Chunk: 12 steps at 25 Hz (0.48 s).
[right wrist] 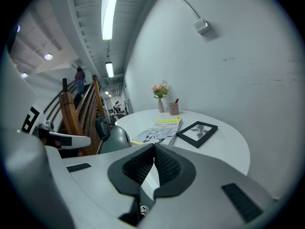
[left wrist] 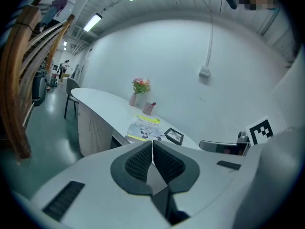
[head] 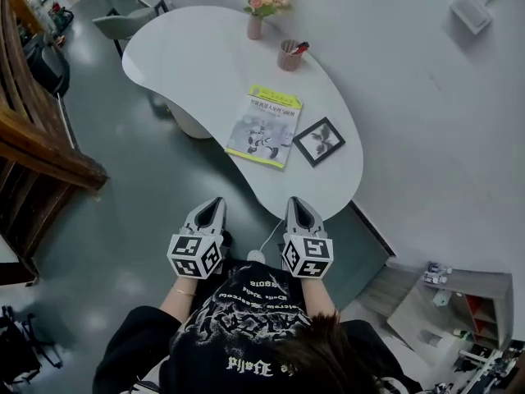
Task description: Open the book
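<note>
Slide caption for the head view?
Shut left gripper and right gripper short of closed yellow-and-white book on curved white table.

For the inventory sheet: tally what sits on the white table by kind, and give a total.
Book: 1
Framed picture: 1
Vase of flowers: 1
Pen cup: 1
Total: 4

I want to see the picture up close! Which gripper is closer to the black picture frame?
Right. The right gripper is at the near edge of the table, almost straight in front of the picture frame. The left gripper is further left, off the table.
</note>
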Tool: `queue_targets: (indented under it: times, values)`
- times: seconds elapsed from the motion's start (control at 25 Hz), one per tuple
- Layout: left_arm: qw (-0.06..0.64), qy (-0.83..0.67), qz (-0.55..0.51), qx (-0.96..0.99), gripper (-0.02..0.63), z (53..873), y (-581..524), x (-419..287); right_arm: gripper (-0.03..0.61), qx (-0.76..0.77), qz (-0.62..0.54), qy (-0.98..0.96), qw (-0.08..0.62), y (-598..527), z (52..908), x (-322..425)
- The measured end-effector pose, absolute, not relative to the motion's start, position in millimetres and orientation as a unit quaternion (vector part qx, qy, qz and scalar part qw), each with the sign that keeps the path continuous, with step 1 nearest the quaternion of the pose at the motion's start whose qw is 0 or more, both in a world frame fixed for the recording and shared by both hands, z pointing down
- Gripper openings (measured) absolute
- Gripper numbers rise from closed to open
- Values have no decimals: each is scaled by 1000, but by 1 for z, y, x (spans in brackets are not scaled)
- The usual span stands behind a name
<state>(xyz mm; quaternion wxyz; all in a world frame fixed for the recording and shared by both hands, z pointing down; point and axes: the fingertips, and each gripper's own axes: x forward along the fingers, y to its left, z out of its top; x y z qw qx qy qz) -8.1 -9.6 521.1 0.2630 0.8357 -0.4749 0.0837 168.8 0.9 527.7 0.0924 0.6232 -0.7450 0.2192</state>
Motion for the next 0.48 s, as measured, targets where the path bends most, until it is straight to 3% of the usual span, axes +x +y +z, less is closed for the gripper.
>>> queue_targets:
  times: [0.48]
  values:
    - [252,-404,107,873,25,520,-118,-37,28,683,234,-688,68,-72,522,146]
